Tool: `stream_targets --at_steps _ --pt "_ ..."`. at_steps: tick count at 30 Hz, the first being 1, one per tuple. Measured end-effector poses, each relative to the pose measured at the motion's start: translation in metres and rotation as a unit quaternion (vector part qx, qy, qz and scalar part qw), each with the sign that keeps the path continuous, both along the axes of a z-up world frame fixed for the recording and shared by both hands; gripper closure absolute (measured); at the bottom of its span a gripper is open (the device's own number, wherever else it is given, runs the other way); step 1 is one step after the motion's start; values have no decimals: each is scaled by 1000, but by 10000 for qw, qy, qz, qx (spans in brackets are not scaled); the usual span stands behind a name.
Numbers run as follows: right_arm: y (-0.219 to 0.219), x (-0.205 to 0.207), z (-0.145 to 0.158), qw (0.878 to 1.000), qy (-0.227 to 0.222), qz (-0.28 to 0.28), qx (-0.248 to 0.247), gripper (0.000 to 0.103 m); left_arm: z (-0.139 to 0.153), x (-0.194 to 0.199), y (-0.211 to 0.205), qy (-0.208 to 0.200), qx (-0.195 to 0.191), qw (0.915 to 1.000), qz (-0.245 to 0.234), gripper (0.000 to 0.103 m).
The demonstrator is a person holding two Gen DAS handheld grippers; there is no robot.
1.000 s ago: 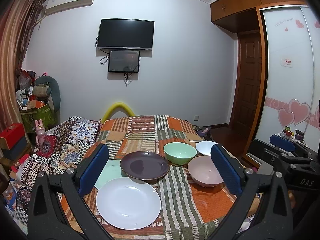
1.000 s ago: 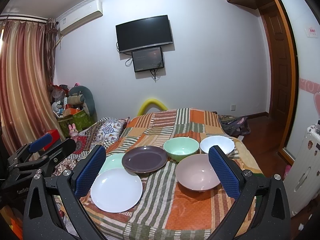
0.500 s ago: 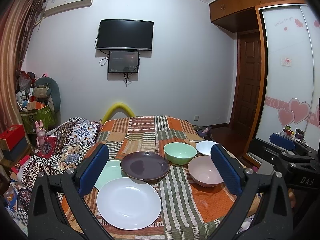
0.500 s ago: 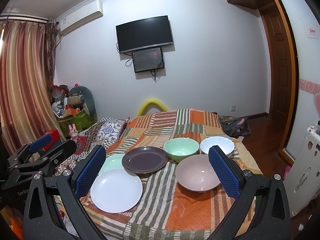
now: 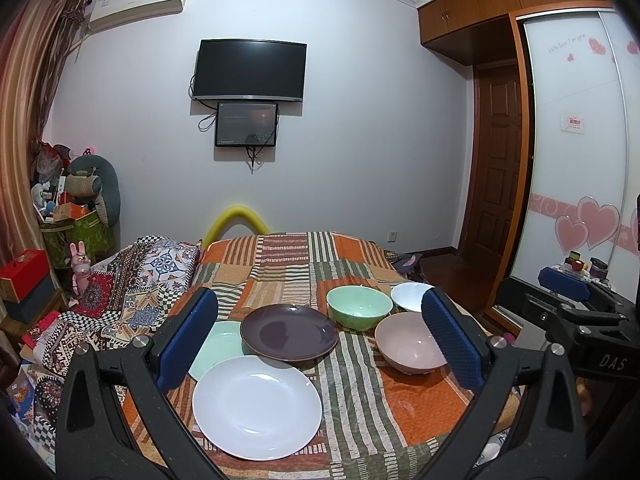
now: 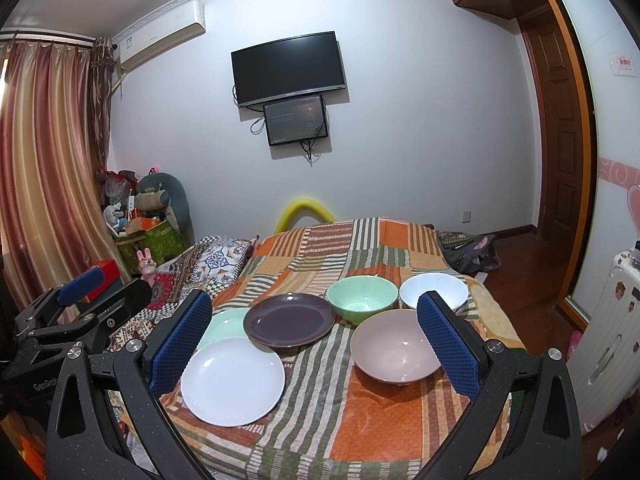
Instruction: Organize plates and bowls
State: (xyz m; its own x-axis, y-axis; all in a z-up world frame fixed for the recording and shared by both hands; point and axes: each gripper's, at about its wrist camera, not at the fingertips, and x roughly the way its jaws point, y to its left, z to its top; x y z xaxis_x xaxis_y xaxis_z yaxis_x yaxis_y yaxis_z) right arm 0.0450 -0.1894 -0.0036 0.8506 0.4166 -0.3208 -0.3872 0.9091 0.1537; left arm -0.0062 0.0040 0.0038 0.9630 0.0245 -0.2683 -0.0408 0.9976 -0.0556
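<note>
Fingers of the left gripper (image 5: pixel 319 338) are spread wide and hold nothing; their blue pads frame the dishes from above the near edge. The right gripper (image 6: pixel 314 336) is the same, its fingers wide apart and empty. In the left wrist view the right gripper shows at the right edge, and in the right wrist view the left one shows at the left edge, so the two hang side by side.

Under them is a tabletop (image 6: pixel 384 412) covered with a patchwork cloth of orange, green and striped squares. Nearest on the left side lies a white plate (image 5: pixel 257 406). Behind it a dark purple plate (image 5: pixel 289 332) rests with its left rim on top of a light green plate (image 5: pixel 218 346), which is partly hidden by the left pad. The white plate also seems to cover the near edge of the green plate.

On the right side stands a pink bowl (image 6: pixel 394 346), upright. Behind it are a green bowl (image 6: pixel 362 299) and, to its right, a white bowl (image 6: pixel 434 289). The three bowls stand close together; I cannot tell whether they touch.

Farther, a bed with a patterned blanket (image 5: pixel 132 280) is at the left. On the far wall hang a black television (image 5: pixel 250 70) and a smaller screen (image 5: pixel 246 123) below it.
</note>
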Motion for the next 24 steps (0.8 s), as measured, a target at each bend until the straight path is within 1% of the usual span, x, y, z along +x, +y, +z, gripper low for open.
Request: stream_targets --at_steps 24 --pt "-3 2 0 10000 60 21 23 1 1 0 1 -41 1 10000 -76 0"
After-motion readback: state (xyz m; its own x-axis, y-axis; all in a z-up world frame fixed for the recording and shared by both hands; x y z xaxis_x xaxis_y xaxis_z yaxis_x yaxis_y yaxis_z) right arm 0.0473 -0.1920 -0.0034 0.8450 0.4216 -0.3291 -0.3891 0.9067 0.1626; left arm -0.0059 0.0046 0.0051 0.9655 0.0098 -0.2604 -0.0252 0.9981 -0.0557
